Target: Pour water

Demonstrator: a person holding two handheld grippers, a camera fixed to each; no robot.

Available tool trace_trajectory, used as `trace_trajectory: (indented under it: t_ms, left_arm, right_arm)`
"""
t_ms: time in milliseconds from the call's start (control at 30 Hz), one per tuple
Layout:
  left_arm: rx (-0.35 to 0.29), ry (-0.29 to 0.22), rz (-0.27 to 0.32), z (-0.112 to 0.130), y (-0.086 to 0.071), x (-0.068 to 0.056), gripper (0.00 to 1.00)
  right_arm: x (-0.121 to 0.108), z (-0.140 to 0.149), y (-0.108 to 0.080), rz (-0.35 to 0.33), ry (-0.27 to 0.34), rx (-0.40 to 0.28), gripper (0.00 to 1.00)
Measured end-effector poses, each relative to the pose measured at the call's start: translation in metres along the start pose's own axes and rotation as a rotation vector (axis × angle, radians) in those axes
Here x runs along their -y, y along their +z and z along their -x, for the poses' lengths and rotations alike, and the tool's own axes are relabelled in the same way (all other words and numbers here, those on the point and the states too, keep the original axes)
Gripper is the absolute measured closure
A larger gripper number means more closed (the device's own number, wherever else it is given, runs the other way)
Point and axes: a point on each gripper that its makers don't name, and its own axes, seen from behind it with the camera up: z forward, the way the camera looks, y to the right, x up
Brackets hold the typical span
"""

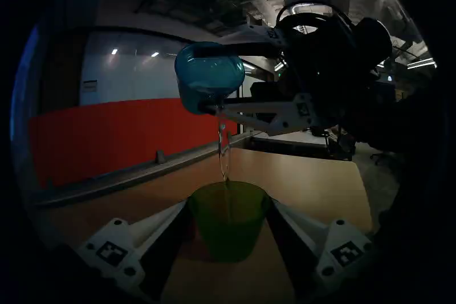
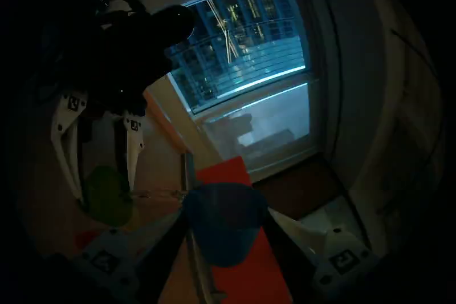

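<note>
Two cups are in play, one in each gripper. In the left gripper view, the left gripper [image 1: 228, 213] has its jaws closed around a green cup [image 1: 228, 221], one finger against each side. The cup stands upright with its mouth open upward, above the pale wooden surface [image 1: 310, 184]. Whether its base rests on the wood or hangs just over it I cannot tell.

Higher up, the right gripper [image 1: 223, 73] grasps a blue cup [image 1: 208, 76] between its jaws, one finger above and one below. This cup is tipped on its side, with its rim at the lower edge. A thin stream of water [image 1: 222, 153] falls from that rim straight down into the mouth of the green cup. The light is dim, so the water level in either cup cannot be read.

In the right gripper view, the blue cup sits close between its own two fingers. The stream runs across to the green cup, farther off between the left gripper's white fingers. A red panel [image 1: 114, 127] runs along the wall behind the surface.
</note>
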Motion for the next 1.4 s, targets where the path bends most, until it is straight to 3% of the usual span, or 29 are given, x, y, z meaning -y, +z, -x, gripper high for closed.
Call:
trace_trajectory:
  t_ms: [1400]
  left_arm:
    - [-0.004, 0.005, -0.004, -0.003, 0.000, 0.001, 0.12]
  right_arm:
    - [-0.017, -0.012, 0.013, 0.042, -0.210, -0.009, 0.10]
